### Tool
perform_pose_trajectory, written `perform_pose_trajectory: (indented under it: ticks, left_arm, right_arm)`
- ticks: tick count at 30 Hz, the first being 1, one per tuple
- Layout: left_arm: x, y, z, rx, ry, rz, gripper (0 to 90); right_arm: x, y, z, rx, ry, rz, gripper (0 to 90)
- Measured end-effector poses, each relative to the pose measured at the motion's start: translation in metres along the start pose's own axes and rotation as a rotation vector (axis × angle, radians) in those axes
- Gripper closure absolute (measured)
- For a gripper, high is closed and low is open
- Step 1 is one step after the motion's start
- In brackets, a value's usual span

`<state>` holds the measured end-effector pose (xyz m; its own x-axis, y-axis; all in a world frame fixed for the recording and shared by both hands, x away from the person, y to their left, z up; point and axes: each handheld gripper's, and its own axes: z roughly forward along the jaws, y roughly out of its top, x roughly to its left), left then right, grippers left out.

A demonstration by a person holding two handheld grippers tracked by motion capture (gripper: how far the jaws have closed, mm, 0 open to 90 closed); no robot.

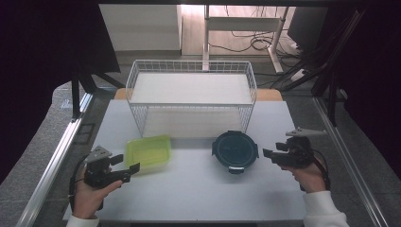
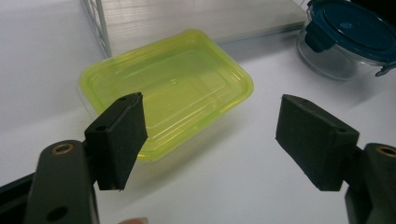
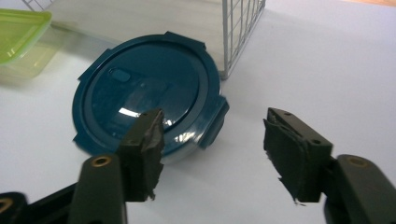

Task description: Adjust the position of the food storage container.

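A yellow-green rectangular lidded box (image 1: pixel 148 153) lies on the white table (image 1: pixel 198 189), left of centre. My left gripper (image 1: pixel 126 164) is just at its near left corner, open and not touching it. In the left gripper view the box (image 2: pixel 168 88) lies beyond the parted jaws of this gripper (image 2: pixel 212 126). A round glass container with a dark teal clip lid (image 1: pixel 235 149) stands right of centre. My right gripper (image 1: pixel 272 151) hovers close to its right side, open. In the right gripper view the teal lid (image 3: pixel 147 102) sits ahead and left of the empty gripper (image 3: pixel 212 140).
A white wire rack (image 1: pixel 191 94) with a flat shelf stands at the back of the table, its front feet just behind both containers. A metal rail (image 1: pixel 52 161) runs along the table's left side. Desk legs and cables lie on the floor beyond.
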<state>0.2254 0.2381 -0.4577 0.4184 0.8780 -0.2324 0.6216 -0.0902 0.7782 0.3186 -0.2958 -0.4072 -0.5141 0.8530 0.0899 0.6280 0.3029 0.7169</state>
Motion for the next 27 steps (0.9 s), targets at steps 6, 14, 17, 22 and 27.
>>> perform_pose_trajectory:
  ticks: [6, 14, 17, 22, 27]
  left_arm:
    - [-0.006, 0.0, 0.001, 0.006, -0.003, 0.01, 24.3]
    - [-0.008, -0.003, 0.002, 0.018, 0.0, 0.015, 24.1]
    - [-0.007, -0.003, 0.001, 0.008, -0.003, 0.011, 24.1]
    - [-0.008, -0.004, 0.003, 0.0, 0.009, 0.027, 24.9]
    - [-0.006, -0.005, 0.005, 0.005, 0.01, 0.019, 25.0]
  right_arm:
    - [-0.003, 0.016, 0.012, 0.052, 0.004, -0.031, 48.9]
    - [-0.014, 0.035, 0.037, 0.118, 0.019, -0.038, 65.6]
    - [-0.018, 0.04, 0.046, 0.143, 0.006, -0.043, 71.2]
    - [-0.025, 0.047, 0.062, 0.179, 0.007, -0.033, 81.2]
    - [-0.029, 0.053, 0.08, 0.2, 0.007, -0.047, 89.0]
